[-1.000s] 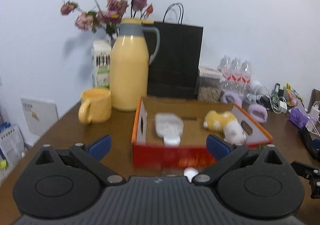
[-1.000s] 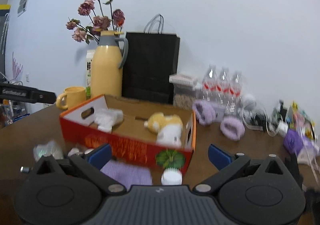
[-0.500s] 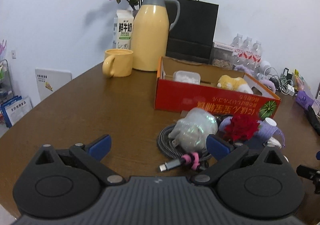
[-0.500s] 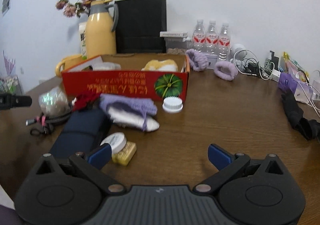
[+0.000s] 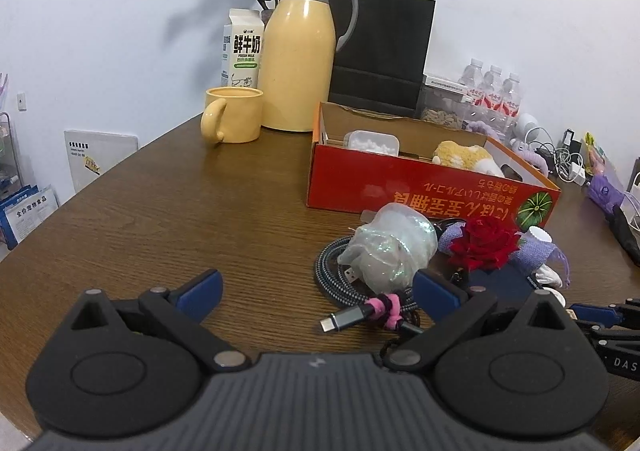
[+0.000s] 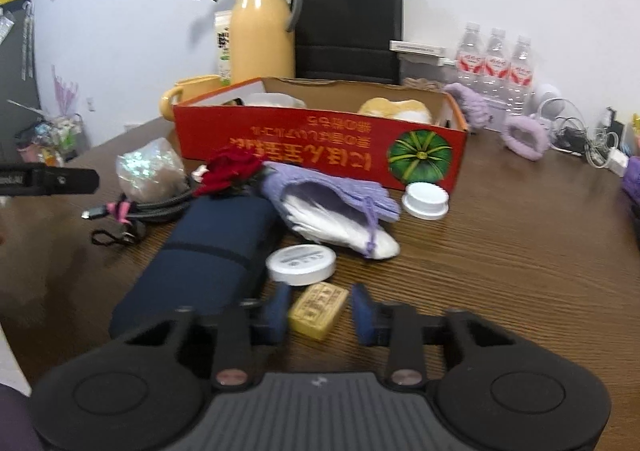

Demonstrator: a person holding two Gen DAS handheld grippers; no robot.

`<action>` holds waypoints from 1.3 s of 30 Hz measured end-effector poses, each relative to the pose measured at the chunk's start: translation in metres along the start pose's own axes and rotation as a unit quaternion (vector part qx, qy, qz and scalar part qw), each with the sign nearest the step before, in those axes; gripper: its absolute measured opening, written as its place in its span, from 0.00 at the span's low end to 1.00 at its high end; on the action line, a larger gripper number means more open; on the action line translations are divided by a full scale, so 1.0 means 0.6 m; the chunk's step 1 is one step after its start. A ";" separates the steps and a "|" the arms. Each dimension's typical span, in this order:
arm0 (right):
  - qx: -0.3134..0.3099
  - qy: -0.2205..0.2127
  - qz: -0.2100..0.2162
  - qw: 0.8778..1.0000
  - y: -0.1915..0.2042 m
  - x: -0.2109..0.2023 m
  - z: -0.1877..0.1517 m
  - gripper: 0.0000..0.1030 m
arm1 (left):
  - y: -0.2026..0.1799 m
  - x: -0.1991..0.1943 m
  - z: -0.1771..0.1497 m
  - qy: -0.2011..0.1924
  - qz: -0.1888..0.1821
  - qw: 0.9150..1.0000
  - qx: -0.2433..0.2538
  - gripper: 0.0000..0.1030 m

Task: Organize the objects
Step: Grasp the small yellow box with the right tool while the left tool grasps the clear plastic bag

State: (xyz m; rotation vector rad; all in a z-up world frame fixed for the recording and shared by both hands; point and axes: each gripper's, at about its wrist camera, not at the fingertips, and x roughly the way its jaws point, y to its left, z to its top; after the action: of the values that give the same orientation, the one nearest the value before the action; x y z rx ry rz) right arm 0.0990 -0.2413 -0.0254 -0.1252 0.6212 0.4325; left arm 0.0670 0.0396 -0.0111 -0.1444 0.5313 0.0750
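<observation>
While the right gripper (image 6: 318, 313) closes its jaws around the small yellow rectangular block (image 6: 318, 310), not yet pinched, on the near table, pickup is in hand; next, a lift to the far red cardboard box (image 6: 320, 149). The left gripper (image 5: 316, 285) stands spread, empty. Previously the right jaws were wide, higher.
</observation>
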 end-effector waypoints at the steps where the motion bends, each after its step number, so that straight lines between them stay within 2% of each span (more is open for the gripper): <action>1: 0.000 -0.001 0.000 1.000 -0.001 -0.002 -0.001 0.29 | 0.001 0.001 0.000 0.000 0.000 1.000 -0.001 1.00; 7: 0.020 -0.014 -0.010 1.000 -0.017 -0.018 -0.009 0.28 | -0.003 0.006 0.003 0.006 -0.007 1.000 0.001 1.00; 14: 0.034 -0.043 -0.034 0.998 -0.039 -0.038 0.002 0.27 | -0.029 0.023 0.017 0.011 -0.019 0.999 0.037 1.00; 20: 0.028 -0.053 -0.032 0.998 -0.038 -0.035 0.014 0.27 | -0.061 0.054 0.036 0.007 -0.029 0.997 0.068 1.00; 27: 0.022 -0.069 -0.026 0.997 -0.033 -0.031 0.031 0.27 | -0.075 0.086 0.045 0.015 -0.036 0.997 0.071 1.00; 29: 0.020 -0.075 -0.024 0.997 -0.032 -0.029 0.039 0.27 | -0.077 0.090 0.045 0.018 -0.040 0.996 0.072 0.94; 30: 0.020 -0.077 -0.023 0.997 -0.032 -0.029 0.041 0.27 | -0.076 0.092 0.045 0.021 -0.042 0.996 0.071 0.85; 31: 0.020 -0.079 -0.022 0.996 -0.032 -0.028 0.044 0.27 | -0.075 0.095 0.045 0.027 -0.045 0.996 0.068 0.69; 32: 0.019 -0.081 -0.021 0.996 -0.032 -0.026 0.047 0.27 | -0.073 0.097 0.044 0.033 -0.051 0.996 0.065 0.60; 33: 0.018 -0.083 -0.020 0.996 -0.032 -0.025 0.050 0.27 | -0.070 0.099 0.044 0.038 -0.058 0.996 0.059 0.45; 36: 0.018 -0.088 -0.018 0.996 -0.031 -0.020 0.058 0.27 | -0.065 0.091 0.045 0.027 -0.068 0.996 0.052 0.38; 39: 0.017 -0.093 -0.017 0.995 -0.033 -0.018 0.066 0.27 | -0.061 0.080 0.053 0.015 -0.070 0.996 0.044 0.36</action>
State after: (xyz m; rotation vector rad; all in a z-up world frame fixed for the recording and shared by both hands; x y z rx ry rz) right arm 0.1209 -0.2535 0.0125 -0.0614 0.4416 0.3944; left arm 0.1283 0.0103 -0.0041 -0.0968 0.5515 -0.0878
